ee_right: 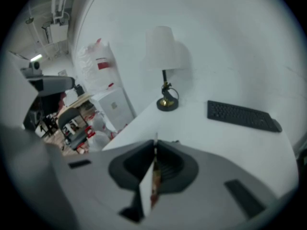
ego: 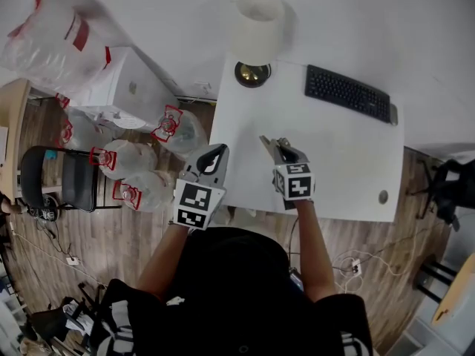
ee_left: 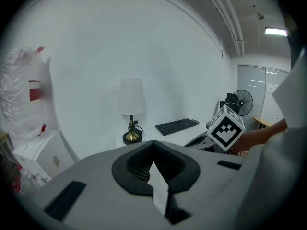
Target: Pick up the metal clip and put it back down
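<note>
Metal clip: we can't pick it out for sure in any view. Best candidate is a dark speck (ee_right: 175, 141) on the desk (ego: 349, 169), just past the tips of the right hand-held gripper (ego: 269, 143). It's too small to confirm. The rest of the desk shows only a lamp (ego: 256, 28) and a keyboard (ego: 347, 93), both well away from the jaws.

Right hand-held gripper: jaws closed together, angled down over the near middle of the desk. A thin reddish sliver sits in the seam between them. We can't tell what it is, so we're not calling it a hold.

Left hand-held gripper (ego: 214, 156): jaws together, nothing between them, at the desk's left edge, well away from the speck.

Handling, our judgement:
- Light, stiff and smooth, so we expect it to skid on the bare desk if nudged from one side.
- Low profile. Jaws need to open first and straddle it, with the tips nearly on the desk.
- Take it across the body or on a raised wire handle, not on a flat face.
- Springy part: a pinch on the handles could open it, so grip lightly.
- Not fragile, so setting it down is low risk.
</note>
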`<state>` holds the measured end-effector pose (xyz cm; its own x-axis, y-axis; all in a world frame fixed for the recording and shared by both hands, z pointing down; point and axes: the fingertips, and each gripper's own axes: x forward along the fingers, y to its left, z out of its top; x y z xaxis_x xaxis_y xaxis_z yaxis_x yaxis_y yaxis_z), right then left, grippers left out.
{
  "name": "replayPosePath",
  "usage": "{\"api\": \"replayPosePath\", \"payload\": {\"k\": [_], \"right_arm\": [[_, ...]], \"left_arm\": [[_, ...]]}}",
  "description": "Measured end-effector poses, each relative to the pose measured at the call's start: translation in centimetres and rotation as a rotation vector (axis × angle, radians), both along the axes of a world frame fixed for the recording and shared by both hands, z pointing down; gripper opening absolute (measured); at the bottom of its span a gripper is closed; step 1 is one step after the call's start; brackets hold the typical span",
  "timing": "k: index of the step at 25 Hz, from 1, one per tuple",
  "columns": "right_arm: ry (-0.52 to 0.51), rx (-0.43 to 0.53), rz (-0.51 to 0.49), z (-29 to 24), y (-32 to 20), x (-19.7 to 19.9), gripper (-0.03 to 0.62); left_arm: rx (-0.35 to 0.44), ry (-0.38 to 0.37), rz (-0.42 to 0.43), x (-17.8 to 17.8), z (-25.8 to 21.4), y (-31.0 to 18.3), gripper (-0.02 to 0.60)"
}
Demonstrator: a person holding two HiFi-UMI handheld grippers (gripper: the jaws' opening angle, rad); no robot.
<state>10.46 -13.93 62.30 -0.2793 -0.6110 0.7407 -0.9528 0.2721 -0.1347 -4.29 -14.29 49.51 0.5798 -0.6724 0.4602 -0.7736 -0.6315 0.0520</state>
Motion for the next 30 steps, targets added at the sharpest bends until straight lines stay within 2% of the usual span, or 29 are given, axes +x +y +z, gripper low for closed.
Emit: {"api": "replayPosePath", "payload": {"k": [13, 20, 30], "right_arm": [[0.001, -0.008, -0.019, 2.1, -2.4, -0.1, 0.044], [-0.014, -0.028, -0.006, 3.6, -1.9, 0.6, 0.044], [-0.028, -0.071, -0.014, 6.0, -0.9, 0.8, 0.044]], "left_arm": [[-0.027, -0.021, -0.020, -0.5, 1.5, -0.3, 0.025], [-0.032, -0.059, -0.023, -0.2, 2.6, -0.1, 0.024], [-0.037, -0.068, -0.037, 0.0, 2.9, 0.6, 0.025]]}}
